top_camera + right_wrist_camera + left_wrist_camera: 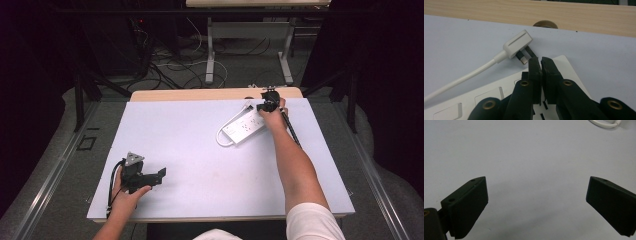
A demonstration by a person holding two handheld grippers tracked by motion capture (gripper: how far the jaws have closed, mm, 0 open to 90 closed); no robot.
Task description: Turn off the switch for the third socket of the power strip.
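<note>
Desk [200, 170] has a power strip [245, 126]; right hand-held gripper [541, 60], pinched nearly closed and empty by its plug [517, 47], probably should widen first, left hand-held gripper [536, 195] wide.

A lab or test workspace is indicated: a wooden table [215, 94] is covered by a plain white sheet [200, 165] and framed by dark curtains [380, 75]. Behind it, loose cables [170, 65] are spread across a grey carpeted floor [245, 65], and the metal legs of a second desk [210, 50] are seen
</note>
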